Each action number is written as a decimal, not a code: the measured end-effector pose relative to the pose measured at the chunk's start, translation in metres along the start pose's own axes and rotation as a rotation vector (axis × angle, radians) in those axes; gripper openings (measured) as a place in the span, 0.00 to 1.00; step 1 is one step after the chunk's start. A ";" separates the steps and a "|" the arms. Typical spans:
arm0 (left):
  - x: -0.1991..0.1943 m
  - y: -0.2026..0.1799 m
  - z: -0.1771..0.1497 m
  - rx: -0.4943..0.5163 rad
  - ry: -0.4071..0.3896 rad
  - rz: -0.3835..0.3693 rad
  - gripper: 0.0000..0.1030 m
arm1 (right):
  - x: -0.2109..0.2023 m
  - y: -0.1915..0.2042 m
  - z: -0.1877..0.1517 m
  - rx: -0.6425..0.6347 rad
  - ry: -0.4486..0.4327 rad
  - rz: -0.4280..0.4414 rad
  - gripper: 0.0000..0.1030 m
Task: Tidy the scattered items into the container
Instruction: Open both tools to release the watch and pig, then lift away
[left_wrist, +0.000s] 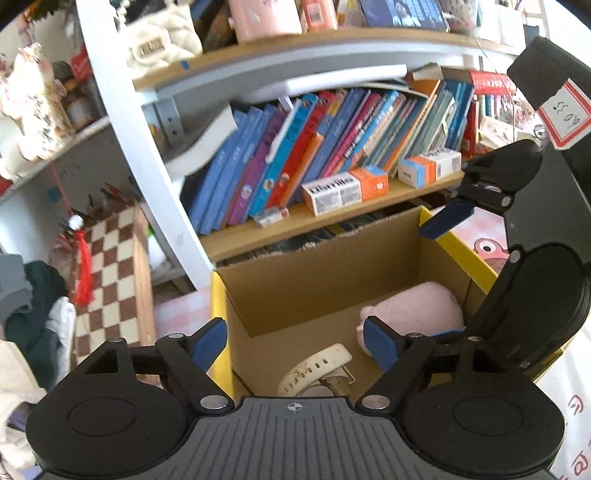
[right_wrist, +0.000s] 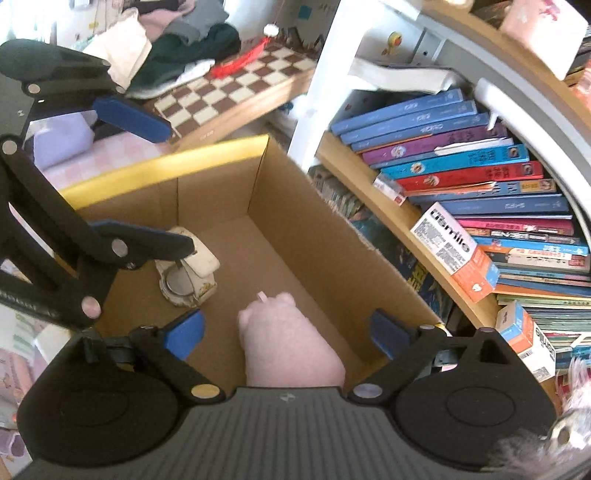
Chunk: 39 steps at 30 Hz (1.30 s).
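Pink plush (right_wrist: 288, 347) beneath open right tool (right_wrist: 288, 334), inside cardboard box (right_wrist: 325, 236); white watch (right_wrist: 190, 266) beside.

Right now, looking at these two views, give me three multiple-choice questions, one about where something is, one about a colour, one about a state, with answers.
1. Where is the pink plush toy?
A. in the cardboard box
B. on the bookshelf
C. on the checkerboard

2. What colour are the gripper pads?
A. red
B. blue
C. white

3. What is the right gripper doing?
A. clamped on the toy
B. clamped on a book
C. open, holding nothing

Answers: 1 A, the toy lies on the box floor beside a white watch. 2 B, blue pads show in both views. 3 C, the pads stand clear either side of the toy.
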<state>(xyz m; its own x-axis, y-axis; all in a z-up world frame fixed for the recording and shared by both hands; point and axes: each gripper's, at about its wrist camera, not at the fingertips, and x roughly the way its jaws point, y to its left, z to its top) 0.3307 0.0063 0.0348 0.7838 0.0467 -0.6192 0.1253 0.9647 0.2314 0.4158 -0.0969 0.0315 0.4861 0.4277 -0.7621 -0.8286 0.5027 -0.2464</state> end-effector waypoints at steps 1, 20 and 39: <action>-0.004 -0.001 0.000 0.008 -0.009 0.011 0.82 | -0.004 0.000 0.000 0.005 -0.008 0.000 0.95; -0.067 0.004 -0.025 -0.097 -0.049 0.078 0.86 | -0.067 -0.018 -0.030 0.150 -0.138 -0.019 0.95; -0.124 0.023 -0.074 -0.140 -0.111 0.020 0.87 | -0.124 0.041 -0.080 0.402 -0.111 -0.228 0.95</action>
<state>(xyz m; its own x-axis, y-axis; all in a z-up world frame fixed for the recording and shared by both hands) 0.1914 0.0422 0.0614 0.8485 0.0450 -0.5272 0.0293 0.9908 0.1318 0.2991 -0.1891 0.0683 0.6881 0.3391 -0.6415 -0.5345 0.8348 -0.1320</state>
